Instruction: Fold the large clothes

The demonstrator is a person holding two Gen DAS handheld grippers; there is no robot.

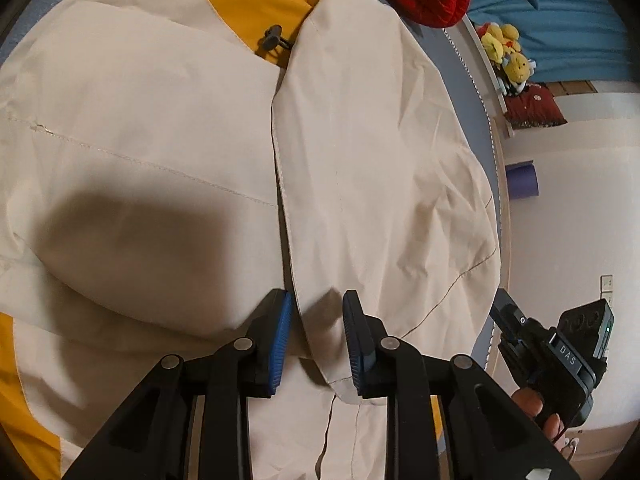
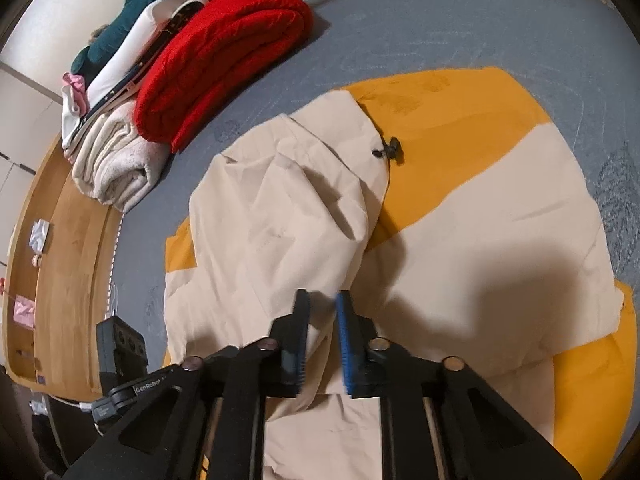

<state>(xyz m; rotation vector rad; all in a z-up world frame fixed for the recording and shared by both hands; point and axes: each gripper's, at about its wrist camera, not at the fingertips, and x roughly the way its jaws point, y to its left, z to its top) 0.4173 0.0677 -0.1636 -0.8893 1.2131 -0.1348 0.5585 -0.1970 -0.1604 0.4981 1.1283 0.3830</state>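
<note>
"DAS" label on right hand-held gripper ("GenRobot" on left)

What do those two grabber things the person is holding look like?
Both are black plastic claws. The left gripper has two blue ribbed pads, angled black arms and round silver pins. The right gripper matches it. Seen from the side, each carries a small boxy black camera unit; one has white "GenRobot" lettering, the other a "DAS" label.

Both grippers tilt downward. The left gripper has its blue pads slightly apart. The right gripper shows a narrower gap.
</note>
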